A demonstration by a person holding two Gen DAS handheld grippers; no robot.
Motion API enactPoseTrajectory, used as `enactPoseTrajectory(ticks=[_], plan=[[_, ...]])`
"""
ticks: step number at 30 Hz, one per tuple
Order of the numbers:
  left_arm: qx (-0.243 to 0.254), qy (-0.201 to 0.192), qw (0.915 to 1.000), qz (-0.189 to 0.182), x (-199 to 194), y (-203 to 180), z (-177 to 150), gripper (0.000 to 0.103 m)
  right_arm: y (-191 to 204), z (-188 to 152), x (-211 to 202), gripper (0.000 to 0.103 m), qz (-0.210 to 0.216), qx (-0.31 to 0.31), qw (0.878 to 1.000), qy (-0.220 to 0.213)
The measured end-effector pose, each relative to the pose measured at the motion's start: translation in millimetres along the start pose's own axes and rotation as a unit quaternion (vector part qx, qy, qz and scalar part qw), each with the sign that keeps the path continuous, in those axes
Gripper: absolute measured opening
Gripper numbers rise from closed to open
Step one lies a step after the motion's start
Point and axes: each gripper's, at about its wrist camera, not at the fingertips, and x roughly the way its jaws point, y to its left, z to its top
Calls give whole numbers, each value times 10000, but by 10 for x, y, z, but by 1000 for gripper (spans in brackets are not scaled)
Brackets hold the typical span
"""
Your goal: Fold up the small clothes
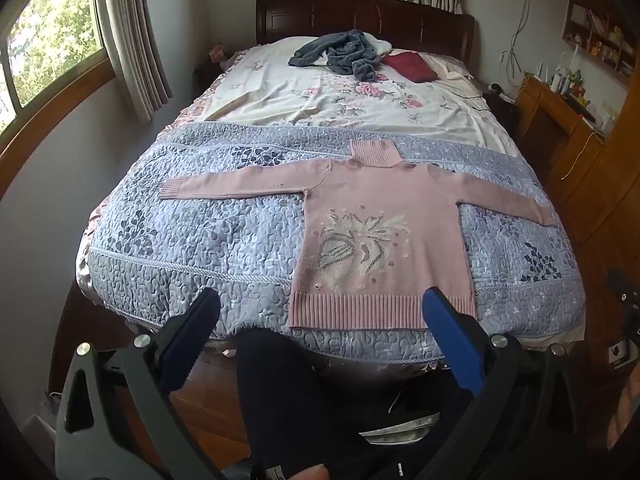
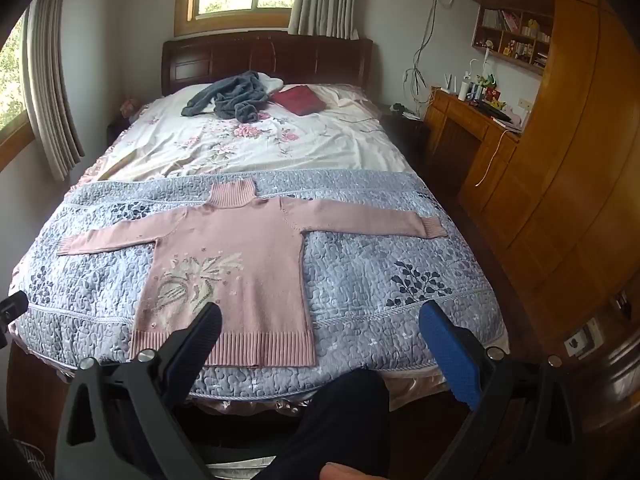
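A small pink turtleneck sweater [image 1: 380, 216] [image 2: 236, 252] lies flat and face up on the blue-grey quilt [image 1: 208, 240] [image 2: 380, 264] at the foot of the bed. Both sleeves are spread straight out and the ribbed hem points toward me. A pale floral knit pattern shows on its chest. My left gripper [image 1: 322, 300] hovers open above the bed's near edge, in front of the hem, touching nothing. My right gripper [image 2: 322, 314] is open too, held above the hem's right corner with nothing between its fingers.
A grey garment [image 1: 340, 54] [image 2: 228, 100] and a dark red cushion [image 1: 410, 65] [image 2: 298, 99] lie near the headboard on the floral sheet. A wooden desk and cabinet [image 2: 500, 152] stand to the right of the bed. A person's dark-trousered legs [image 1: 288, 392] stand at the foot.
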Motion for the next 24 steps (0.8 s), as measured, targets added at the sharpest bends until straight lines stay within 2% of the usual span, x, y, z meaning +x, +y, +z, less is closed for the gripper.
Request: enactPoseTrajectory(ticks=[24], plan=[[22,-69,10000,64,-38,3,44,100,-14,2,2,99,31,19,10000,-32]])
